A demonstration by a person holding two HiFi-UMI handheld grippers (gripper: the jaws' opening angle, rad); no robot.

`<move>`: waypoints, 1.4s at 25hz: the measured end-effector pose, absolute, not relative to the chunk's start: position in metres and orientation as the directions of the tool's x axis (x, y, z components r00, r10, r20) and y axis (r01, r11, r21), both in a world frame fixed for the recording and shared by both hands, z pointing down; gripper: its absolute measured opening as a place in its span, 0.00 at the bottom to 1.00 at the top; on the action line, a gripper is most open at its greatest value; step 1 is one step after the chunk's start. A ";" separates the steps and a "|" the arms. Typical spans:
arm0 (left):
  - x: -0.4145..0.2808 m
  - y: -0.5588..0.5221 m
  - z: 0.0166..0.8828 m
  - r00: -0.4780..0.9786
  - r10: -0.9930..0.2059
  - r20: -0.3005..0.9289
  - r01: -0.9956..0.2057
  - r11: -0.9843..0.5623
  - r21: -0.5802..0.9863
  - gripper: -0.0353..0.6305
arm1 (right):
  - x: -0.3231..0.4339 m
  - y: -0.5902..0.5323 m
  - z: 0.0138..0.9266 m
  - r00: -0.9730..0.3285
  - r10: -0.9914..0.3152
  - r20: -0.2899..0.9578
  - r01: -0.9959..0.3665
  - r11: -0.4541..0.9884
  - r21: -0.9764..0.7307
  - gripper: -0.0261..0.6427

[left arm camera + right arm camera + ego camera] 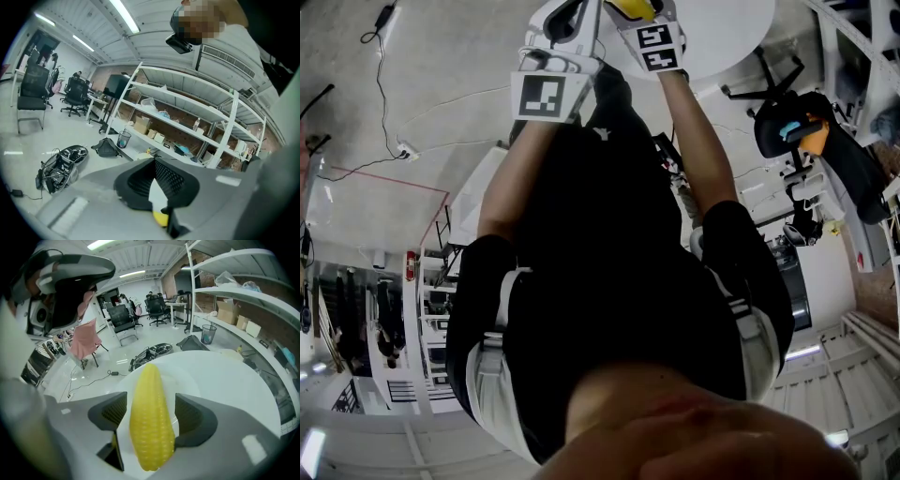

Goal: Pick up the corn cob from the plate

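Observation:
A yellow corn cob lies on a white plate on a round white table. In the right gripper view my right gripper stands open around the cob, one dark pad on each side and close to it. The head view shows both grippers at the top edge, the right gripper over the cob and the table. My left gripper points out at the room, its pads meeting at the tips with nothing between them. In the head view the left gripper sits beside the right one.
White shelving with boxes runs along the right wall past the table. A bin, a dark bag, a black office chair and a chair draped in pink cloth stand on the floor beyond. Cables trail there.

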State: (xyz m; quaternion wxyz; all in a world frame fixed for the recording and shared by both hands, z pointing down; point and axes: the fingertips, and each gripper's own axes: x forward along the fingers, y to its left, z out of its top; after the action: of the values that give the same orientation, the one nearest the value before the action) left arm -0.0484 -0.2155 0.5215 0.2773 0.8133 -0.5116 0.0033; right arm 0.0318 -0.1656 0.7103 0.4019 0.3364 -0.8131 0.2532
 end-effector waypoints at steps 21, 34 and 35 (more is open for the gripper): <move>-0.051 -0.211 0.527 0.479 -0.826 0.297 -0.830 -0.316 0.460 0.06 | 0.031 -0.160 0.726 -0.392 -0.309 0.867 -0.715 0.695 -0.075 0.42; -0.051 -0.205 0.526 0.468 -0.835 0.289 -0.838 -0.317 0.443 0.06 | 0.036 -0.162 0.725 -0.415 -0.338 0.844 -0.778 0.614 -0.137 0.41; -0.051 -0.204 0.525 0.469 -0.835 0.287 -0.838 -0.318 0.443 0.06 | 0.036 -0.162 0.725 -0.416 -0.339 0.844 -0.780 0.610 -0.139 0.41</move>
State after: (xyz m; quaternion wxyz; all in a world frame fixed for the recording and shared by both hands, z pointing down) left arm -0.0505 -0.2045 0.5254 0.2745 0.8118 -0.5153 0.0024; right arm 0.0360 -0.1617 0.7251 0.4113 0.3507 -0.7974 0.2683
